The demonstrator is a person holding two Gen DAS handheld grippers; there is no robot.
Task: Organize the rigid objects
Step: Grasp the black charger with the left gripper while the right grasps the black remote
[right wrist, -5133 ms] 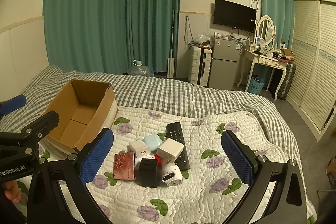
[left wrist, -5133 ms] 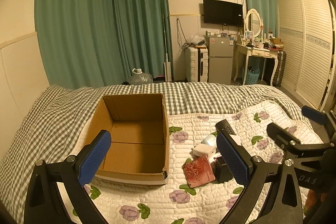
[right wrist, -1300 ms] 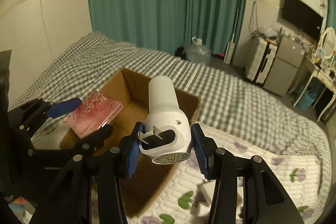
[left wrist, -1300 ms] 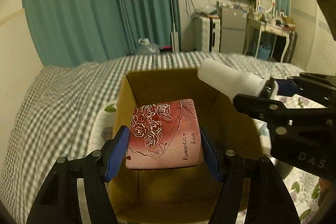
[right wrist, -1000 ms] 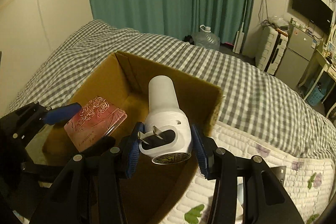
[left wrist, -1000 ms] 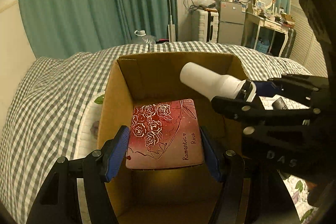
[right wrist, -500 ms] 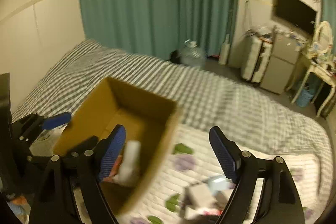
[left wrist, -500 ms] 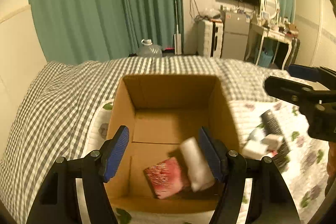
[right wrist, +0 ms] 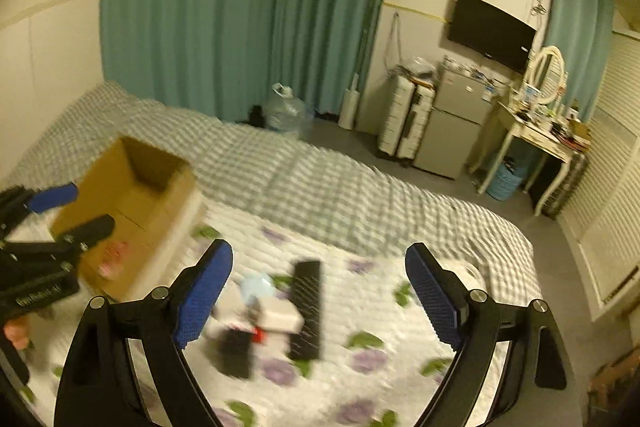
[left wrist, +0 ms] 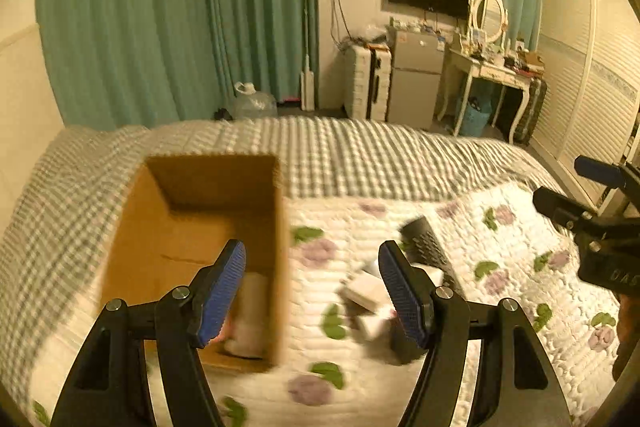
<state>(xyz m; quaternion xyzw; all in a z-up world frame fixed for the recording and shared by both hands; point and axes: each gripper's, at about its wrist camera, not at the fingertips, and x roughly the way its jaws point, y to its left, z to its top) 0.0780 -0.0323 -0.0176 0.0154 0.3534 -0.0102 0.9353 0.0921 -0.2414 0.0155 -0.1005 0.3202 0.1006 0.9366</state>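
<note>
An open cardboard box (left wrist: 188, 227) stands on the bed at the left; a white plug-in device (left wrist: 248, 319) and a bit of the red rose card lie inside. It also shows in the right wrist view (right wrist: 132, 203). My left gripper (left wrist: 312, 287) is open and empty, above the box's right wall. My right gripper (right wrist: 320, 287) is open and empty above a blurred pile: a black remote (right wrist: 308, 303), white chargers (right wrist: 276, 315), a pale blue case (right wrist: 256, 285) and a black block (right wrist: 236, 351). The remote (left wrist: 428, 247) and white chargers (left wrist: 368, 291) show in the left wrist view.
The bed has a floral quilt (right wrist: 360, 367) over a grey checked cover (left wrist: 360, 155). Green curtains, a water jug (right wrist: 286, 111), suitcase, small fridge (right wrist: 456, 131) and dressing table stand beyond the bed. The bed's right edge drops to the floor.
Both grippers have let go: the red card and the white device now lie in the box. Both grippers have swung right, toward the pile on the quilt.
</note>
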